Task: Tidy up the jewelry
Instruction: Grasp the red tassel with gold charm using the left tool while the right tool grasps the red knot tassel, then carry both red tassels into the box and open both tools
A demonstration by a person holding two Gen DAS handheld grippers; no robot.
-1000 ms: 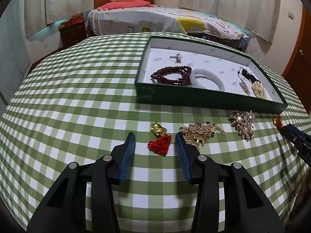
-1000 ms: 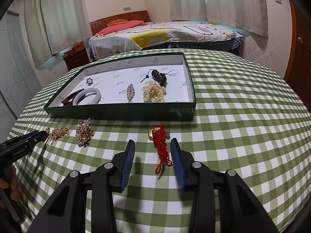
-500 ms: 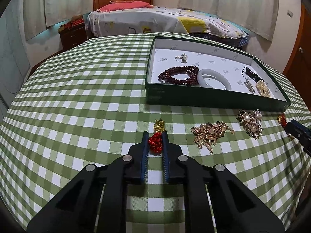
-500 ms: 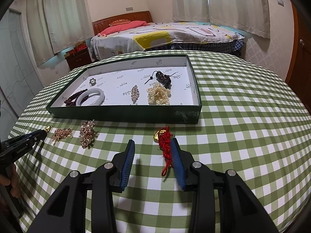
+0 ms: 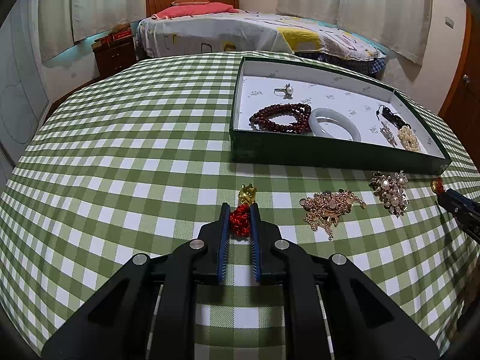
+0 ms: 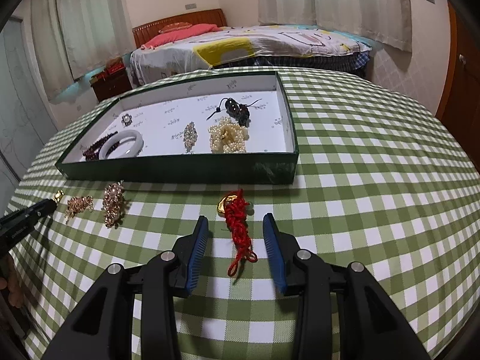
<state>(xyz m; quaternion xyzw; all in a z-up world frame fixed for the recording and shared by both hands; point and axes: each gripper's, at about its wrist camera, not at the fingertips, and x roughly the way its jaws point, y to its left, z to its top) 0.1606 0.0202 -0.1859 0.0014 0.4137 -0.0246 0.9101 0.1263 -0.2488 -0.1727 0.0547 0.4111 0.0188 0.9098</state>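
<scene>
1. We have our left gripper [image 5: 240,220] pinched on the red-cord charm [image 5: 240,222], just before the green tray [image 5: 330,157].
2. Our right gripper [image 6: 235,232] stands open astride a second red-cord charm [image 6: 238,228], whose long axis points trayward.

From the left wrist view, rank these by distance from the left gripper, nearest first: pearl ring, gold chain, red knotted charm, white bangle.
1. Red knotted charm: clamped between the left gripper's pads, on the tablecloth.
2. Gold chain: on the cloth to the right, outside the tray.
3. White bangle: inside the green tray, near its front wall.
4. Pearl ring: inside the tray, toward the back.
</scene>
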